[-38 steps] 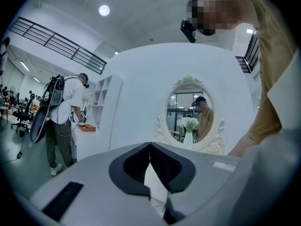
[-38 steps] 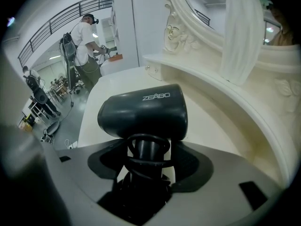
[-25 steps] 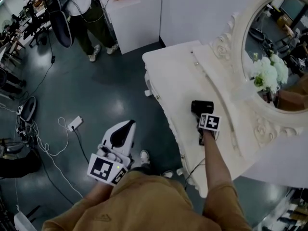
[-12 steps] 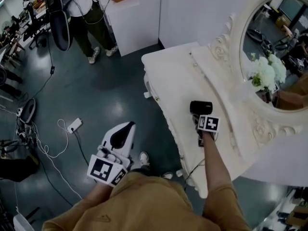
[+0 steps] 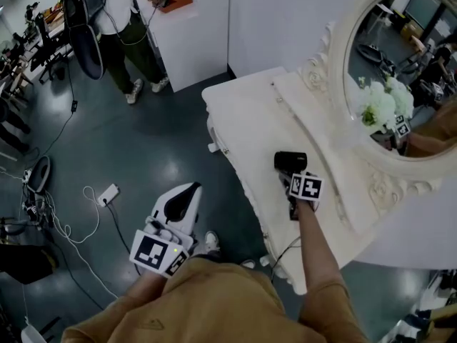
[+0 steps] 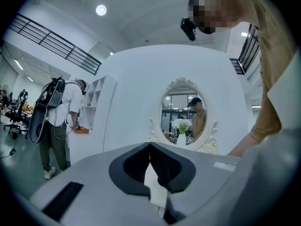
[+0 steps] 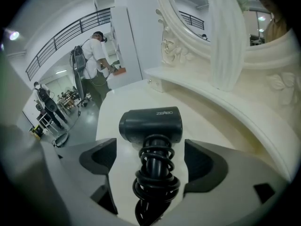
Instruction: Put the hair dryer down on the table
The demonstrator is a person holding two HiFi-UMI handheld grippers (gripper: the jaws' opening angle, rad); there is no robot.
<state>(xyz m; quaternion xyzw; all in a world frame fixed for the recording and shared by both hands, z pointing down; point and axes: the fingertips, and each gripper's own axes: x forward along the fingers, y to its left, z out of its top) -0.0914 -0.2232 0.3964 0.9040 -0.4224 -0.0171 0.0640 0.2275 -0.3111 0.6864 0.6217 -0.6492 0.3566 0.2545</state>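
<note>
Far to the left of the mirror (image 5: 400,77), out over the dark floor (image 5: 107,134), the left claw (image 6: 150,149) was shut tight. Its two dark pads met at the tips and nothing was in it. It was smooth and grey-white, and it had no job here.

The dryer (image 7: 150,124) lay flat on the table (image 5: 243,113), just in front of the mirror and a bit to its left. The right claw (image 7: 149,154) sat around the dryer's handle, one jaw on each side. Its jaws were opening and stood wide. A bit of white table showed between each pad and the handle, so the pads were not pressing on it. The table was holding the dryer up, not the claw. I think that meant the job was as good as done: the dryer was down and let go. All that looked left was to pull the claw back without bumping the cord (image 7: 155,178).

The dryer was black and dull, with a short, fat, round body. Its cord was black and shiny, wound round the handle in loops. The table was creamy white, smooth and hard, with a curvy edge. The mirror was oval, with a bumpy carved white frame. In front of it stood a tall white vase (image 7: 227,36) with ridges down it.
</note>
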